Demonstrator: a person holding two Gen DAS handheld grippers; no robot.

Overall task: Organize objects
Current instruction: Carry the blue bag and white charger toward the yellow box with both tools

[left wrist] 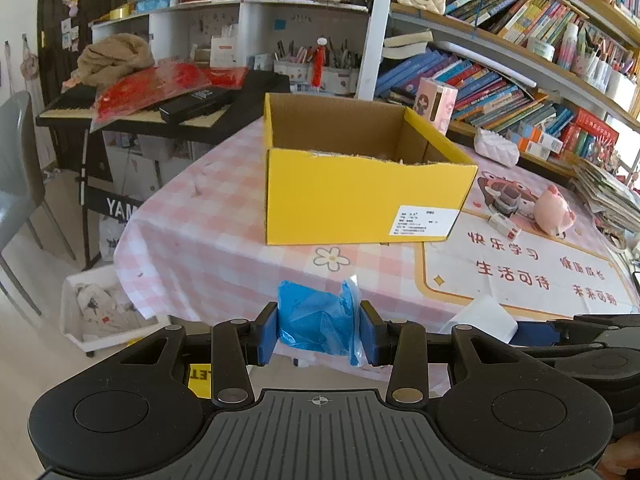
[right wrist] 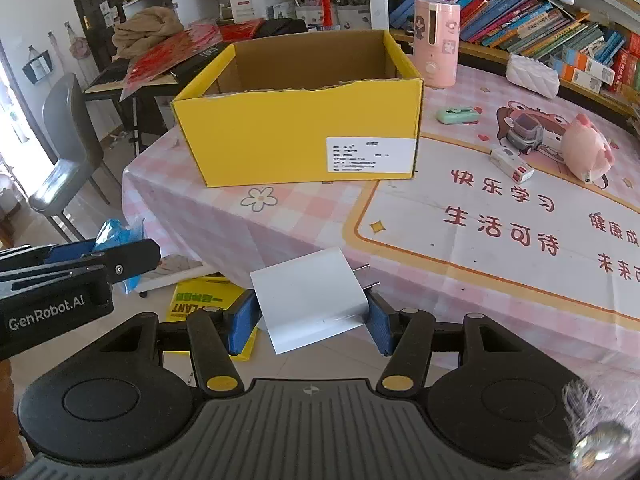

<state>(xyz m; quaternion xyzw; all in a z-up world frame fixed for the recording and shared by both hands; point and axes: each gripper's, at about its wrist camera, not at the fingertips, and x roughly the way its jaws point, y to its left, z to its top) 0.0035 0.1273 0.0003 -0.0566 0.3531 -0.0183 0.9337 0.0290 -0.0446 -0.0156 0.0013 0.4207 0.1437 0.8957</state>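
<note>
Yellow open-topped cardboard box [right wrist: 298,136] stands on pink checked counter [right wrist: 304,224], far from its near edge | left claw [left wrist: 319,330] clamped on crumpled blue plastic bag [left wrist: 316,322], before the counter's near edge | right claw [right wrist: 312,320] clamped on white flat plug charger [right wrist: 310,296], prongs toward the counter

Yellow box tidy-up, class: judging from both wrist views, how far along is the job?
Done: nothing shows inside the yellow box, though its floor is hidden. In hand: the left tool grips a blue plastic bag; the right tool grips a white charger. Left: pink plush pig, toy car, green gadget.
</note>
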